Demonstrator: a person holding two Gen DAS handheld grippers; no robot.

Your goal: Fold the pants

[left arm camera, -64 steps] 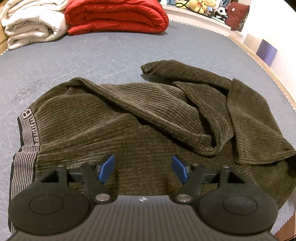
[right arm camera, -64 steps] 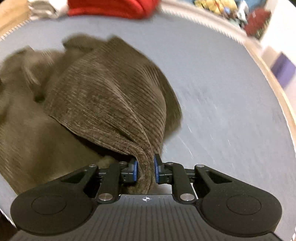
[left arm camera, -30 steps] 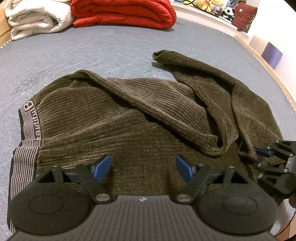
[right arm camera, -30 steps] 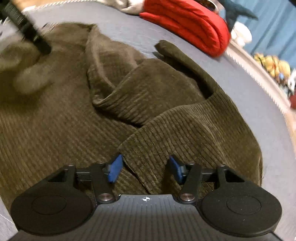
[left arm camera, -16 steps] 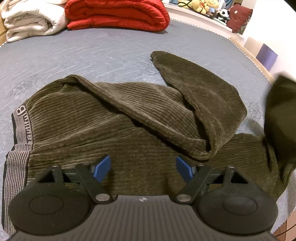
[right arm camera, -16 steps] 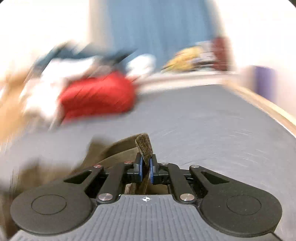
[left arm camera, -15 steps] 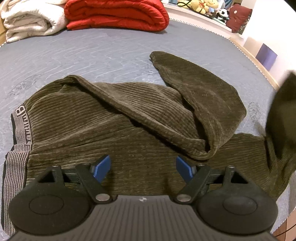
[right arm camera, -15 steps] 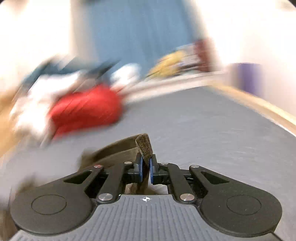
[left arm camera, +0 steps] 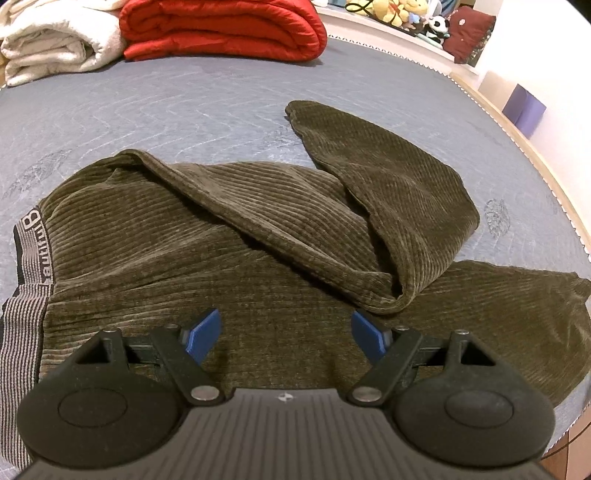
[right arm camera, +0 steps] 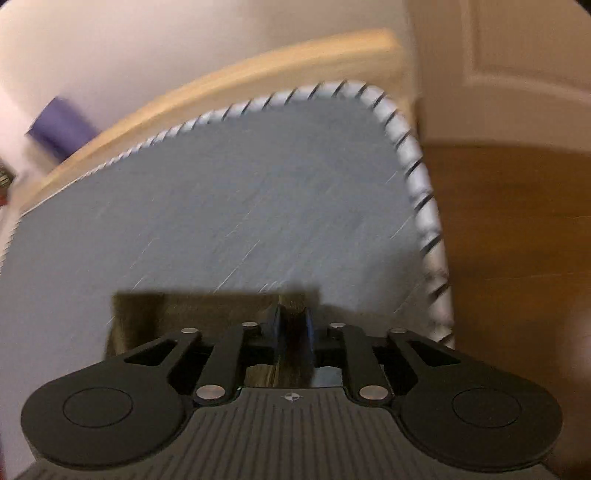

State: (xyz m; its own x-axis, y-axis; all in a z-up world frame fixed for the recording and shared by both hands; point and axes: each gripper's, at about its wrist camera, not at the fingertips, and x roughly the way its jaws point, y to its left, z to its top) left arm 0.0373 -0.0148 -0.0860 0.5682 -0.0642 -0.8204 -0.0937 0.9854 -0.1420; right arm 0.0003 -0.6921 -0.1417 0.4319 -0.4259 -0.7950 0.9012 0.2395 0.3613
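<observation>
The left wrist camera is looking forward, low and close, along the left gripper [left arm camera: 284,334] over the pants [left arm camera: 258,258] toward the mattress's [left arm camera: 184,99] far end, while the right wrist camera is facing a mattress corner [right arm camera: 388,103] from close range, both sharing pants and mattress.

Pants spread across my mattress, bedding stacked behind.
I see the olive ribbed corduroy pants [left arm camera: 258,240] on the grey quilted mattress [left arm camera: 184,99]; behind them, the red folded quilt [left arm camera: 221,29] lies right of the cream folded blanket [left arm camera: 55,40].

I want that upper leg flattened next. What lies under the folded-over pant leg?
Under the folded-over leg lie the pants' own lower corduroy layer and, farther back, grey mattress. Anything inside the fold is hidden.
</observation>
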